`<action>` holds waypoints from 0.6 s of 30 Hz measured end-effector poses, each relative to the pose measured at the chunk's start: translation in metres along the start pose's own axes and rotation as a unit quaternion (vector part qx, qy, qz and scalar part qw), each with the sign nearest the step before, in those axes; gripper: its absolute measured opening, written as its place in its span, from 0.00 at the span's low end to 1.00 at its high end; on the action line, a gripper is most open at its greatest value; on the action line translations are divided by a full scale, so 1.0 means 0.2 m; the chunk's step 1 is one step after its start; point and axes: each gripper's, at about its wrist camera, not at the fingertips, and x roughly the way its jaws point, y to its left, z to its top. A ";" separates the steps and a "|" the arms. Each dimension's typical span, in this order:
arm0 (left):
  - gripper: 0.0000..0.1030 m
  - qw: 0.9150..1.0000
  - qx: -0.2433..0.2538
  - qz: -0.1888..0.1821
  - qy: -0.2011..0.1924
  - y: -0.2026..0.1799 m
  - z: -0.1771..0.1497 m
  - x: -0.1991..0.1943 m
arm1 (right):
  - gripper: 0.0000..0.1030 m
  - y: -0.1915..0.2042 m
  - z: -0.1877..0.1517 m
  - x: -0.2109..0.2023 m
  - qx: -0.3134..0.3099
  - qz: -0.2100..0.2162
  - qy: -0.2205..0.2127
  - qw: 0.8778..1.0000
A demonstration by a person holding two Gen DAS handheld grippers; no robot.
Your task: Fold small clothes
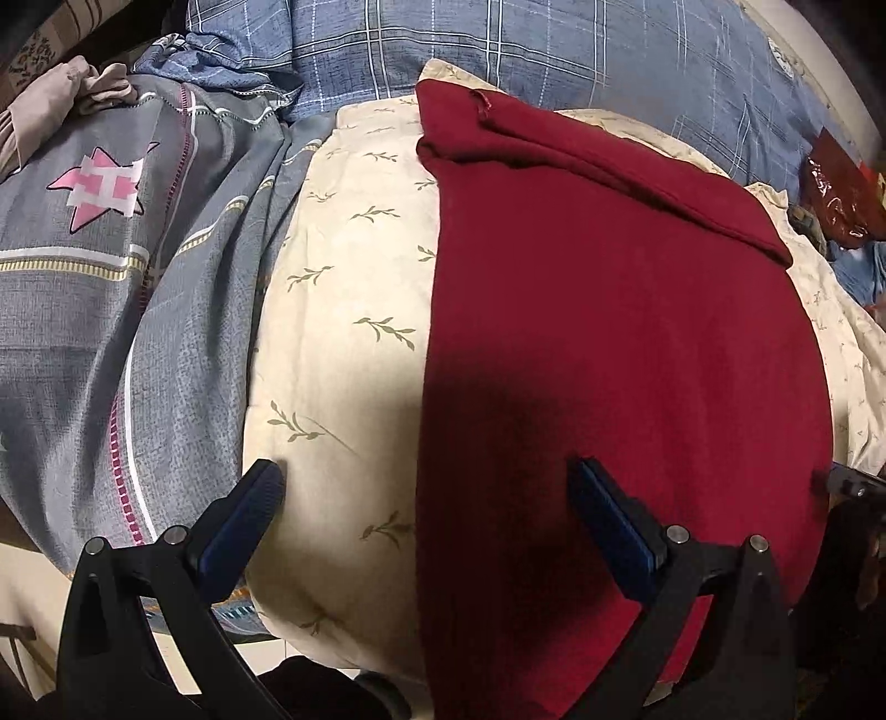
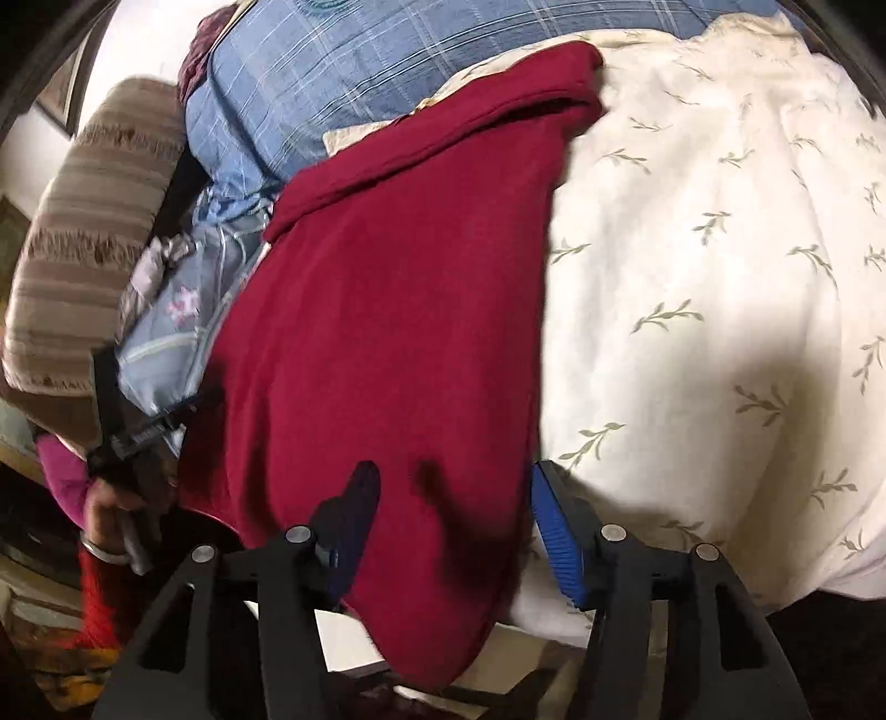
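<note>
Both tools (image 1: 429, 482) (image 2: 451, 484) parted, straddling red garment (image 1: 609, 310) edges, cream quilt (image 1: 343, 310) beside

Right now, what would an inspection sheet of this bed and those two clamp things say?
Surface: cream leaf-print quilt on a bed.
Job's things: dark red garment lying flat, far end folded over.
Clutter: grey star-print bedding, blue checked pillow, striped cushion.
Grippers: left gripper open, jaws straddling the garment's edge; right gripper open over its near end.
Cables: nothing seen.
Surroundings: dim room; a hand holds the other tool.
</note>
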 end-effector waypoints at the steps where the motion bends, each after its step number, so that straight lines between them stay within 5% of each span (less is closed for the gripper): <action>1: 1.00 1.000 0.001 0.000 0.000 0.00 0.00 0.00 | 0.52 0.03 0.00 0.01 -0.020 -0.014 -0.005 1.000; 2: 1.00 1.000 0.001 0.001 0.000 0.00 0.00 0.00 | 0.38 0.06 0.00 0.01 -0.036 -0.023 -0.005 0.999; 3: 1.00 1.000 0.002 0.001 0.000 0.00 0.00 0.00 | 0.13 0.07 0.01 0.01 -0.051 -0.035 -0.006 0.998; 4: 1.00 1.000 0.004 0.001 0.000 0.00 0.00 0.00 | 0.09 0.09 0.01 0.01 -0.059 -0.044 -0.011 0.997; 16: 1.00 1.000 0.003 0.006 0.008 0.00 -0.02 0.01 | 0.09 0.03 0.05 -0.03 -0.063 -0.036 0.005 0.997; 18: 1.00 1.000 0.004 0.007 0.009 0.00 -0.02 0.02 | 0.16 0.02 0.05 -0.04 -0.052 -0.035 0.007 0.998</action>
